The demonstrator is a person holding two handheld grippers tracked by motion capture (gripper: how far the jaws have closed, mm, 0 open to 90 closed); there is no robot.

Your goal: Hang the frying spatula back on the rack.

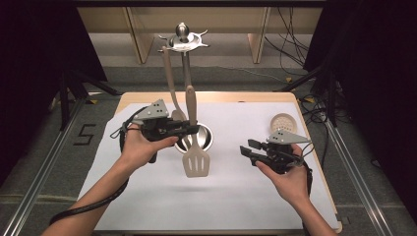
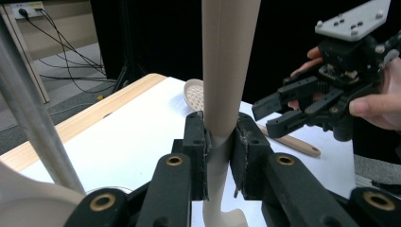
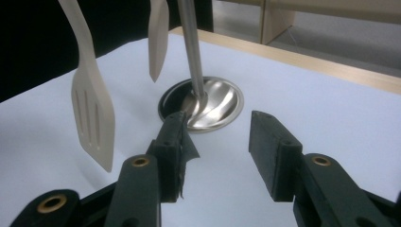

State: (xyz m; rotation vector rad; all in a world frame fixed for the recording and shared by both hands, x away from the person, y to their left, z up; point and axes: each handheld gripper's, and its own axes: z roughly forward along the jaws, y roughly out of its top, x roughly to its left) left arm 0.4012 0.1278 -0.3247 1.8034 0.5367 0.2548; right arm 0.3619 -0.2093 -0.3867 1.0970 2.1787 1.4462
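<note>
Firmly, the left gripper (image 1: 189, 130) clenched the slotted spatula (image 1: 195, 160) by its handle, blade hanging above the white paper (image 1: 236, 196) just before the steel stand's base (image 1: 206, 137). Farther right, the right gripper (image 1: 248, 149) gaped, holding nothing, near a perforated skimmer (image 1: 282, 121).

One mark is reading clearly — a dark figure "5" (image 1: 84, 134) is sitting on the grey floor at the middle left of the high view, just outside the table's left edge and beside the metal rail (image 1: 46, 162). Nothing else is showing legible writing — no label, brand or number is standing out on anything in the two gripper views.
</note>
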